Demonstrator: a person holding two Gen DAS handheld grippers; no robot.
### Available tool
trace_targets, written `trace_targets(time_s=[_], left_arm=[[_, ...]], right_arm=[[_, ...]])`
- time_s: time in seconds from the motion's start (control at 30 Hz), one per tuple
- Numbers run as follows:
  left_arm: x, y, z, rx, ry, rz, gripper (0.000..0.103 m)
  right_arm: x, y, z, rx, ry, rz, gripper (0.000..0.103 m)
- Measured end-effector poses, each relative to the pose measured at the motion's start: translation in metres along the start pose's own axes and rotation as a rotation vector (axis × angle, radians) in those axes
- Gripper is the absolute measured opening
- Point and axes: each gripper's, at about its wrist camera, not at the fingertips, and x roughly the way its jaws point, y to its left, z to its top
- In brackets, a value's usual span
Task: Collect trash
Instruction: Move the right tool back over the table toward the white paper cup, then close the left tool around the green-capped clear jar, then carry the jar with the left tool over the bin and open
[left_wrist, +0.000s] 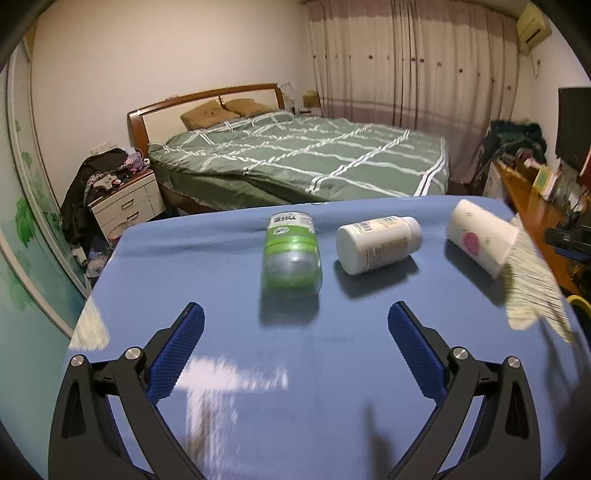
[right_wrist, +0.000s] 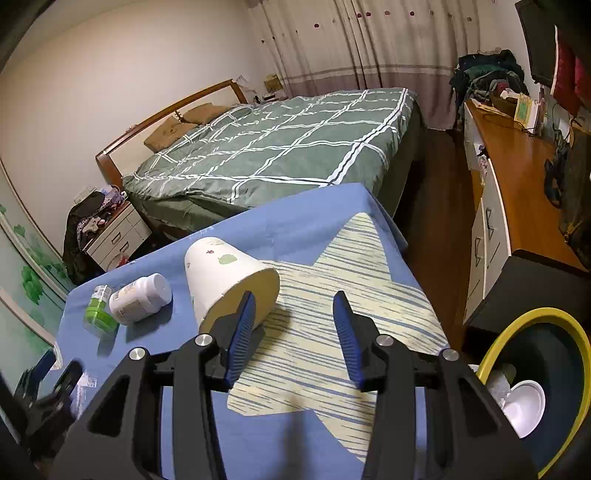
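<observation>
Trash lies on the blue-covered table (left_wrist: 155, 280): three pieces, each on its side. Largest is one paper cup (right_wrist: 225, 280), then one white pill bottle (left_wrist: 376, 243), then one green-labelled jar (left_wrist: 291, 254). Only the right wrist view shows the yellow-rimmed bin (right_wrist: 535, 321) beside the table, with a white cup and crumpled plastic inside, and the whole star-shaped striped mat (right_wrist: 332, 332) under the paper cup. The right gripper (right_wrist: 295, 332) stands partly spread, empty, just beside the cup's mouth. The left gripper (left_wrist: 295, 354) gapes wide, holding nothing.
</observation>
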Motion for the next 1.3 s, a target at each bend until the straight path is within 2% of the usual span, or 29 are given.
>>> trace_targets(time_s=[0.07, 0.2, 0.3, 0.4, 0.6, 0.73, 0.8, 0.93, 1.03, 1.17, 1.3], left_arm=[[0.018, -0.007, 0.008, 0.031, 0.012, 0.05, 0.098], [0.045, -0.005, 0.02, 0.002, 0.079, 0.076, 0.098], [0.062, 0.0, 0.028, -0.021, 0.119, 0.102, 0.089], [0.078, 0.006, 0.035, -0.065, 0.16, 0.08, 0.085], [0.1, 0.005, 0.048, -0.082, 0.171, 0.083, 0.084], [0.114, 0.006, 0.049, -0.091, 0.217, 0.067, 0.06], [0.115, 0.011, 0.049, -0.11, 0.21, 0.054, 0.05], [0.103, 0.022, 0.042, -0.156, 0.186, 0.06, 0.05], [0.08, 0.031, 0.03, -0.175, 0.17, 0.047, 0.05], [0.028, 0.04, 0.013, -0.169, 0.117, 0.017, 0.05], [-0.033, 0.033, -0.002, -0.112, 0.049, -0.023, 0.05]], right_arm=[[0.001, -0.001, -0.001, 0.005, 0.005, 0.005, 0.042], [0.003, -0.007, 0.002, 0.022, 0.011, 0.018, 0.042], [0.001, -0.009, 0.004, 0.03, 0.011, 0.031, 0.042], [0.0, -0.01, 0.004, 0.033, 0.009, 0.039, 0.042], [0.001, -0.008, 0.002, 0.024, 0.018, 0.038, 0.042], [0.002, -0.008, 0.001, 0.023, 0.023, 0.033, 0.042], [0.002, -0.007, 0.001, 0.019, 0.024, 0.031, 0.042], [0.003, -0.005, -0.001, 0.005, 0.023, 0.027, 0.042], [0.003, -0.006, -0.001, 0.006, 0.02, 0.023, 0.042], [0.001, -0.008, 0.0, 0.016, 0.015, 0.019, 0.042], [-0.005, -0.013, 0.003, 0.032, -0.007, 0.01, 0.042]])
